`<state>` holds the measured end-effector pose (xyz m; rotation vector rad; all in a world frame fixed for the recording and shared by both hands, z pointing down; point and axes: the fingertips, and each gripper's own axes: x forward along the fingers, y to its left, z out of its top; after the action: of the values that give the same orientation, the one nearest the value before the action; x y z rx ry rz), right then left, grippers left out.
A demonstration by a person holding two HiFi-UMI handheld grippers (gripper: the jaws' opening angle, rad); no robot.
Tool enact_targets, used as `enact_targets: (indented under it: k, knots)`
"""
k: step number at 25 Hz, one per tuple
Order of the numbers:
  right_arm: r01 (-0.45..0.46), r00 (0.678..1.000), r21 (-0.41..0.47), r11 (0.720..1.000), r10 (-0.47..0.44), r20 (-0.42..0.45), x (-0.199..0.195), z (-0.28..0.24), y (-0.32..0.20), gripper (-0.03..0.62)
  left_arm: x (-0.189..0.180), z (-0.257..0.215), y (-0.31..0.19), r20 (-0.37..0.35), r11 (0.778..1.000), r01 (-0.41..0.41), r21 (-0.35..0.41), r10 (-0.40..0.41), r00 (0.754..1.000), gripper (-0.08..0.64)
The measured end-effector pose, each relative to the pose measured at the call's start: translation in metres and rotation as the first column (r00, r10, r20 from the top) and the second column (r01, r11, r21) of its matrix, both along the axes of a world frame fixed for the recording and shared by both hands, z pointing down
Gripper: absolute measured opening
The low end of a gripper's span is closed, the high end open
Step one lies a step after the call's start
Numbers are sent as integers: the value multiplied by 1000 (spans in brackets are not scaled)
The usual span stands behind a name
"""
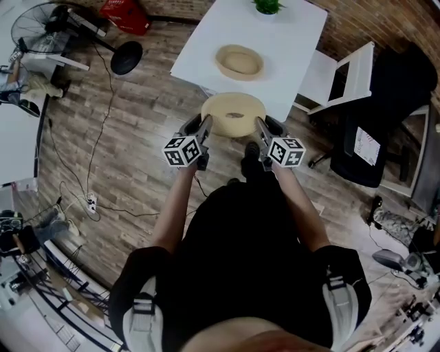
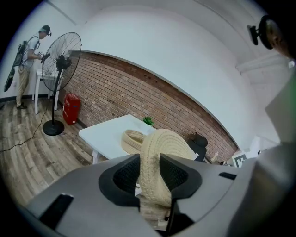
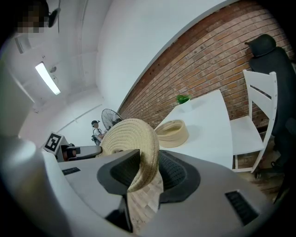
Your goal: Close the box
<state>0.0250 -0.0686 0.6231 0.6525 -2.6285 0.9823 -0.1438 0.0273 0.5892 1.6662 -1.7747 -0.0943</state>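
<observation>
A round woven straw lid hangs in the air in front of the white table, held by its rim from both sides. My left gripper is shut on the lid's left rim, which stands edge-on between the jaws. My right gripper is shut on the right rim. The open woven box sits on the table beyond the lid, and shows as a shallow ring in the left gripper view and the right gripper view.
A small green plant stands at the table's far edge. A white chair and a black office chair stand right of the table. A floor fan, a red can and cables lie at the left. Another person stands by the fan.
</observation>
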Motion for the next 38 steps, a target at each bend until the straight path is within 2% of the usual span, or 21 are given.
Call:
enact_targets:
  k: [8, 20, 25, 31, 38]
  knots:
    - [50, 999, -37, 998, -50, -4, -18, 12, -47, 120, -16, 8, -43, 0, 998, 47, -34, -47, 999, 141]
    - [83, 996, -52, 995, -85, -38, -33, 19, -96, 120, -28, 13, -87, -34, 993, 115, -24, -115, 993, 141]
    - [69, 996, -69, 995, -72, -43, -33, 24, -104, 120, -32, 13, -101, -34, 995, 104, -15, -104, 994, 141]
    - [68, 995, -73, 995, -73, -61, -49, 27, -113, 120, -53, 19, -116, -42, 995, 100, -18, -101, 994, 141]
    - [1, 997, -76, 997, -6, -74, -74, 35, -137, 120, -86, 31, -153, -46, 999, 45, -23, -46, 998, 141]
